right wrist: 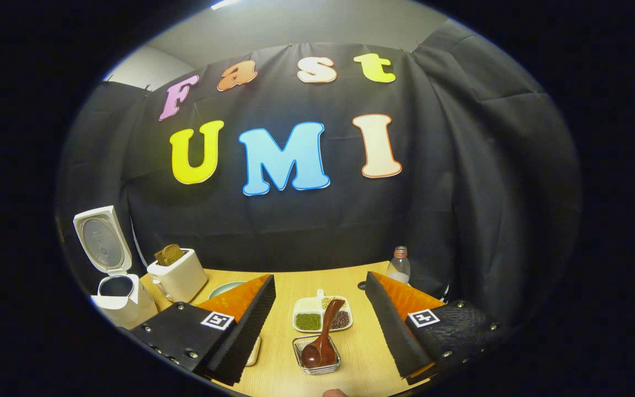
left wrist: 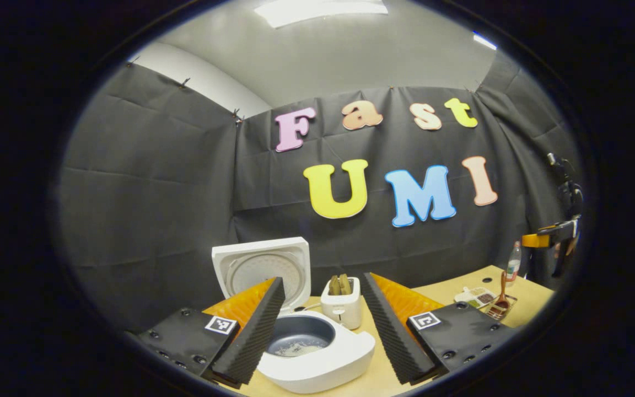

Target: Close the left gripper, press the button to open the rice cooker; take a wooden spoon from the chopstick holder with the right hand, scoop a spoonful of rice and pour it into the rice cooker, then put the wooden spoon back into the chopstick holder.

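One wooden spoon (right wrist: 322, 337) lies at twelve o'clock between the right gripper (right wrist: 320, 325)'s wide jaws, handle pointing away, bowl seemingly in a small dish; the left gripper (left wrist: 323, 325), also wide, frames the open rice cooker (left wrist: 301, 342).

A white toaster (right wrist: 177, 280) holding toast stands far left on the tabletop (right wrist: 317, 281); a clear plastic bottle (right wrist: 399, 266) stands far right.
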`<control>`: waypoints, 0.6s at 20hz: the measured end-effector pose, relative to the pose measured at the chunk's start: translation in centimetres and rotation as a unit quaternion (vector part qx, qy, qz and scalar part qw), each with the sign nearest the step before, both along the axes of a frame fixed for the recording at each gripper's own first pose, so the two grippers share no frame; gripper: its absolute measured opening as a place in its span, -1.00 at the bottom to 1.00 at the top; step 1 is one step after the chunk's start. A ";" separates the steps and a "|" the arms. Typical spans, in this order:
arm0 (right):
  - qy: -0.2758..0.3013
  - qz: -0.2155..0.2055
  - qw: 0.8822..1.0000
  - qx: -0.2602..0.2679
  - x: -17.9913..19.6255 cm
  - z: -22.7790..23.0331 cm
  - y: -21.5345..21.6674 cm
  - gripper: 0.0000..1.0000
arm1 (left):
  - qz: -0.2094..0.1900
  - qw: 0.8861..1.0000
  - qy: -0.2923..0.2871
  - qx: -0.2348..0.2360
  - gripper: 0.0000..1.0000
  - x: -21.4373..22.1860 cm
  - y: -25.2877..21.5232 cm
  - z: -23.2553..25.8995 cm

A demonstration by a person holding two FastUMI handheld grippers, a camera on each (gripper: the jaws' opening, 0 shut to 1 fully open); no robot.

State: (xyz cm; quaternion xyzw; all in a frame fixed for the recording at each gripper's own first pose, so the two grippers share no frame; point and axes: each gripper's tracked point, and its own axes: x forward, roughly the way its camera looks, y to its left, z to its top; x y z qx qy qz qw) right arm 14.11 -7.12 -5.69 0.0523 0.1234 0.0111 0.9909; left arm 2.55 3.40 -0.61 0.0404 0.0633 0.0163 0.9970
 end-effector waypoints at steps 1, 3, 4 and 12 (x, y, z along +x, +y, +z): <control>-0.007 -0.003 1.000 -0.004 -0.6 0.8 -0.3 0.98 | 0.005 1.000 0.001 -0.001 0.96 0.7 0.7 0.1; -0.014 -0.009 1.000 -0.012 -1.6 1.8 -0.8 0.98 | 0.013 1.000 0.003 -0.004 0.96 2.0 1.7 0.6; -0.016 -0.013 1.000 -0.015 -2.2 2.3 -1.2 0.98 | 0.017 1.000 0.002 -0.005 0.96 2.8 2.3 1.1; -0.021 -0.057 0.997 -0.048 -6.8 3.1 -4.6 0.97 | 0.062 0.998 0.011 -0.016 0.96 10.5 8.5 2.9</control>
